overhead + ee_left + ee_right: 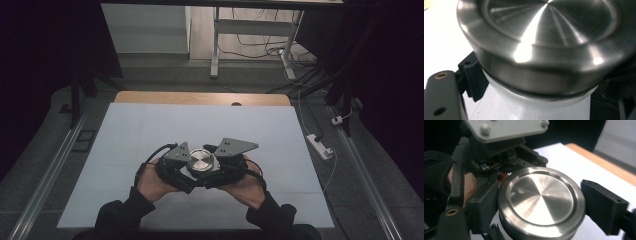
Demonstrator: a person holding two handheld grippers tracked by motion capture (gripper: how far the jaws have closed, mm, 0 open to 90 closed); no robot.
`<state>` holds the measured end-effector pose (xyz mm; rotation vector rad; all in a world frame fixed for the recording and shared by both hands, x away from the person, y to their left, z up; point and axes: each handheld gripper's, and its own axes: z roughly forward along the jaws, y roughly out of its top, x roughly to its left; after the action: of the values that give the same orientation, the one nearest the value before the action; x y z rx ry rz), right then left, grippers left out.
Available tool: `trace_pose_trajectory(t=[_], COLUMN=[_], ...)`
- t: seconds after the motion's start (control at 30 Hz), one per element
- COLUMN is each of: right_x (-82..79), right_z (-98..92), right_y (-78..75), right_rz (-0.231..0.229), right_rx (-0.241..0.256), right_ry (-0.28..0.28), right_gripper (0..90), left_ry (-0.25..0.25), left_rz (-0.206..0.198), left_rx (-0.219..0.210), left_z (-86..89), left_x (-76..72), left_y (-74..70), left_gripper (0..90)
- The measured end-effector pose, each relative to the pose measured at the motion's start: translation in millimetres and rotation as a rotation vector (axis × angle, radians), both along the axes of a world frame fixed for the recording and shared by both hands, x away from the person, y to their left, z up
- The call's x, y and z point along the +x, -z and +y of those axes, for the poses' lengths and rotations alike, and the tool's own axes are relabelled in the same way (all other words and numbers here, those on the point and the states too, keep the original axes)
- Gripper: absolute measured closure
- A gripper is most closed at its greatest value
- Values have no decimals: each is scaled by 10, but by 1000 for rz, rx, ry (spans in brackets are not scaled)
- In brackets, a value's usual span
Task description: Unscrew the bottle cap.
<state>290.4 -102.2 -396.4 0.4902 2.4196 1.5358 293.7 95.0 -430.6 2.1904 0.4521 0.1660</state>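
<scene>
Both sets of jaws meet at one round container with a brushed metal lid [201, 161], held near the middle of the table's front half in the high view. In the right gripper view, the right gripper [541, 205] has its jaws spread to the lid's full width, one black jaw pressed against the lid's left edge and the other against its right edge, so it clamps the lid [541, 203] across its rim. The left gripper [176, 165] comes in from the other side, its grey three-cornered plate just beside the lid. In the left gripper view the lid [544, 45] sits very close, over a white body [534, 105]; a ribbed black jaw touches that body at the left, below the lid's rim, but the other jaw is hidden, so I cannot tell how far this pair is open or whether it grips.

Under the hands lies the table [150, 130], covered in a pale sheet with a wooden edge showing at the far side. Beyond it stand the white legs of a desk [215, 45] on a grey floor, with loose cables [260, 50] and a white power strip [320, 146] at the right.
</scene>
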Motion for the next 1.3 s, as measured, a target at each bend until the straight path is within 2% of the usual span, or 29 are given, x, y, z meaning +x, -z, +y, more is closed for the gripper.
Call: trace_pose_trajectory(t=[0.07,0.1,0.2,0.23,0.27,0.3,0.37,0.4,0.57,0.7,0.73,0.77,0.8,0.87,0.93,1.03,1.13,1.17,1.2,1.3], right_x=[1,2,46,89,89,104,125,125,101,92,89,92,92,111,118,147,175,195,195,219], right_z=[2,-12,-66,-117,-117,-129,-150,-150,-148,-157,-164,-187,-187,-227,-258,-286,-280,-283,-283,-307], right_y=[-5,-15,-36,-41,-41,-41,-24,-24,-7,7,8,7,7,-18,-35,-36,-19,0,0,0], right_rz=[0,-1,45,74,74,87,98,98,73,62,55,57,57,66,54,56,50,56,56,52], right_rx=[6,15,23,47,47,55,75,75,73,96,103,155,155,189,185,193,154,146,146,137], right_ry=[-11,-30,-144,-240,-240,-266,-352,-352,-444,-529,-550,-592,-592,-604,-585,-551,-481,-434,-434,-381], right_gripper=[198,198,199,200,200,200,200,200,200,200,200,200,200,200,200,200,200,200,200,200], left_ry=[28,60,170,205,228,261,298,314,409,485,499,512,519,505,487,433,373,356,337,280], left_rz=[-1,5,22,26,28,35,41,41,47,56,56,53,53,45,42,37,34,35,34,31], left_rx=[7,-3,-37,-47,-51,-61,-69,-69,-62,-85,-90,-83,-72,-66,-66,-59,-54,-50,-46,-25], left_z=[14,29,60,67,71,74,76,76,80,84,80,73,63,48,48,70,107,117,126,145], left_x=[3,7,8,1,2,-1,-5,-7,-17,-32,-39,-48,-54,-64,-49,-24,14,30,40,74], left_y=[-2,-1,-5,-9,-11,-8,0,6,22,32,36,38,42,52,51,50,60,65,71,97], left_gripper=[156,156,156,156,156,156,156,156,156,156,156,156,156,156,156,156,156,156,156,156])
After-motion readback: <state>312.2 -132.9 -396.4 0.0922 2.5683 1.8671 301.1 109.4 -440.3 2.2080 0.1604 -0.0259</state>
